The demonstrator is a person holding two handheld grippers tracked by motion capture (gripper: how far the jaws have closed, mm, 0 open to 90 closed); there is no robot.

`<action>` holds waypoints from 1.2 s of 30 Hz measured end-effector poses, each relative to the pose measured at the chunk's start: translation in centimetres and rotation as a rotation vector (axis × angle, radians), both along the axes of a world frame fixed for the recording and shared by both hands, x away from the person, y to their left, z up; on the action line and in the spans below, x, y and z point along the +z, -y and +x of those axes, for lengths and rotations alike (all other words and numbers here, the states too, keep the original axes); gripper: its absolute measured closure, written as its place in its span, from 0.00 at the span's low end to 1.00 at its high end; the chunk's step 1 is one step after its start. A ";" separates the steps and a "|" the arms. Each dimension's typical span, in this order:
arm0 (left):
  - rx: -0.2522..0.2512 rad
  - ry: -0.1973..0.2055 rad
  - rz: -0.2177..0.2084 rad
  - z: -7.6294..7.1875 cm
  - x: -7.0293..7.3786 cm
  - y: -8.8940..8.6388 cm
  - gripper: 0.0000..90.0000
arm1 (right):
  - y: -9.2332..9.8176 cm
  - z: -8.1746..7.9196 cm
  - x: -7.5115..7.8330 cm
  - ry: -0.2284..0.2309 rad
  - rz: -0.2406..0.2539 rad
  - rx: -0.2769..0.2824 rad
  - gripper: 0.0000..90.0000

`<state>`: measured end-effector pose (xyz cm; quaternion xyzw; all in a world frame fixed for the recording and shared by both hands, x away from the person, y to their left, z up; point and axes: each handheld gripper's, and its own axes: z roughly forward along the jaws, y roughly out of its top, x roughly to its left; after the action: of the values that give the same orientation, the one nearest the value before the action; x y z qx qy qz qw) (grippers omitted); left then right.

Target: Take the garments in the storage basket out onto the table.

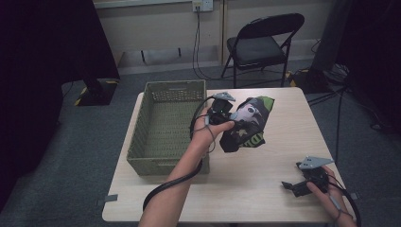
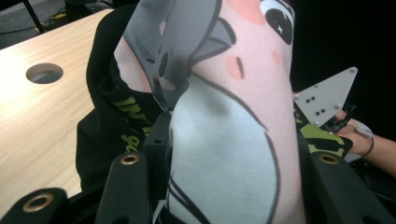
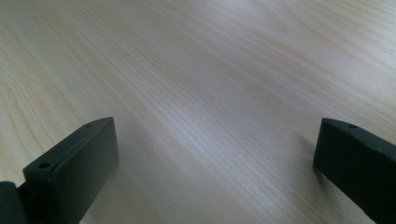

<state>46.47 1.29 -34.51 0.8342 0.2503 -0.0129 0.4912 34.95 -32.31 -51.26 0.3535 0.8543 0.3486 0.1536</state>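
I see a light wooden worktop point(image 1: 246, 184) in the middle of the high view, with rounded corners, and in my left gripper view it has a round hole point(image 2: 44, 73) at the upper left of the frame. A green woven basket point(image 1: 166, 126) stands on the left part of the worktop. The floor around is a grey carpet point(image 1: 90, 142). At the upper middle of the high view a black folding chair point(image 1: 263, 45) stands before a pale wall, where a socket point(image 1: 202, 5) with a cable sits at the top edge. Dark curtains point(image 1: 47, 42) hang at the upper left and upper right of the frame.

My left gripper point(image 1: 222, 111) is just right of the basket, near the centre of the frame. Its fingers point(image 2: 128, 186) are closed tightly on a printed cloth point(image 2: 224, 140), black with green letters and a pink and grey cartoon picture. The cloth hangs from the fingers above the worktop, a little right of the centre of the high view.

My right gripper point(image 1: 295, 186) is at the lower right of the high view, low over the bare wood. Its fingers point(image 3: 74, 163) stand wide apart and hold nothing.
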 end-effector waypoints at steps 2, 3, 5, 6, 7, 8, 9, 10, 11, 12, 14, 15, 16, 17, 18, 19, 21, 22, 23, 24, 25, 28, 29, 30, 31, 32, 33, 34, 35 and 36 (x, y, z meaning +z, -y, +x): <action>-0.004 -0.003 0.001 0.0 -0.2 0.2 0.59 | 0.0 0.0 0.0 0.000 0.000 0.000 0.00; -0.004 -0.004 0.002 -0.1 -0.4 0.3 0.59 | 0.0 0.0 0.0 -0.001 0.000 0.000 0.00; -0.006 -0.009 0.007 -0.1 -0.8 0.6 0.59 | 0.0 0.0 0.0 0.000 0.000 0.000 0.00; -0.006 -0.011 0.012 -0.1 -1.0 0.7 0.58 | 0.0 0.0 0.0 0.000 0.000 0.000 0.00; -0.006 -0.011 0.016 -0.1 -1.1 0.9 0.58 | 0.0 0.0 0.0 0.000 0.000 0.000 0.00; -0.007 -0.013 0.016 -0.1 -1.3 0.9 0.58 | 0.0 0.0 0.0 0.000 0.000 0.000 0.00; -0.008 -0.018 0.014 -0.1 -1.5 1.0 0.58 | 0.0 0.0 0.0 0.000 0.000 0.000 0.00; -0.008 -0.020 0.014 -0.1 -1.6 1.1 0.58 | 0.0 0.0 0.0 0.000 0.000 0.000 0.00; -0.011 -0.021 0.015 -0.1 -1.7 1.2 0.58 | 0.0 0.0 0.0 0.000 0.000 0.000 0.00; -0.013 -0.022 0.020 -0.1 -1.9 1.3 0.58 | 0.0 0.0 0.0 0.000 0.000 0.000 0.00; -0.015 -0.024 0.021 -0.1 -2.1 1.5 0.58 | 0.0 0.0 0.0 0.000 0.000 0.000 0.00; -0.018 -0.024 0.024 -0.1 -2.2 1.6 0.58 | 0.0 0.0 0.0 0.000 0.000 0.000 0.00; -0.018 -0.025 0.025 -0.1 -2.4 1.6 0.58 | 0.0 0.0 0.0 0.000 0.000 0.000 0.00; -0.017 -0.028 0.025 -0.1 -2.5 1.7 0.58 | 0.0 0.0 0.0 0.000 0.000 0.000 0.00; -0.019 -0.029 0.025 -0.1 -2.6 1.8 0.58 | 0.0 0.0 0.0 0.000 0.000 0.000 0.00; -0.018 -0.031 0.025 0.0 -2.8 1.9 0.58 | 0.0 0.0 0.0 0.000 0.000 0.000 0.00; -0.017 -0.032 0.032 0.0 -3.0 2.0 0.58 | 0.0 0.0 0.0 0.000 0.000 0.000 0.00; -0.014 -0.033 0.034 0.1 -3.1 2.1 0.58 | 0.0 0.0 0.0 0.000 0.000 0.000 0.00; -0.015 -0.035 0.036 0.1 -3.2 2.2 0.58 | 0.0 0.0 0.0 0.000 0.001 0.000 0.00; -0.015 -0.037 0.038 0.1 -3.3 2.3 0.58 | 0.0 0.0 0.0 0.000 0.001 0.000 0.00; -0.014 -0.037 0.039 0.1 -3.4 2.3 0.58 | 0.0 0.0 0.0 0.000 0.000 0.000 0.00; -0.017 -0.040 0.041 0.1 -3.7 2.6 0.58 | 0.0 0.0 0.0 0.000 0.000 0.000 0.00; -0.019 -0.042 0.041 0.1 -3.8 2.7 0.58 | 0.0 0.0 0.0 0.000 0.000 0.000 0.00; -0.021 -0.043 0.045 0.1 -3.9 2.9 0.58 | 0.0 0.0 0.0 0.000 0.000 0.000 0.00; -0.023 -0.044 0.049 0.0 -3.9 3.0 0.58 | 0.0 0.0 0.0 0.000 0.000 0.000 0.00; -0.023 -0.045 0.050 0.1 -4.0 3.1 0.58 | 0.0 0.0 0.0 0.000 0.000 0.000 0.00; -0.024 -0.046 0.051 0.1 -4.1 3.2 0.58 | 0.0 0.0 0.0 0.000 0.000 0.000 0.00; -0.022 -0.047 0.049 0.1 -4.1 3.3 0.58 | 0.0 0.0 0.0 0.000 0.000 0.000 0.00; -0.022 -0.048 0.050 0.1 -4.2 3.4 0.58 | 0.0 0.0 0.0 0.000 0.000 0.000 0.00; -0.021 -0.049 0.052 0.1 -4.2 3.5 0.58 | 0.0 0.0 0.0 0.000 0.000 0.000 0.00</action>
<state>46.59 -2.20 -38.76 0.8488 0.2535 -0.0319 0.4629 34.95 -32.31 -51.26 0.3533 0.8544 0.3487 0.1536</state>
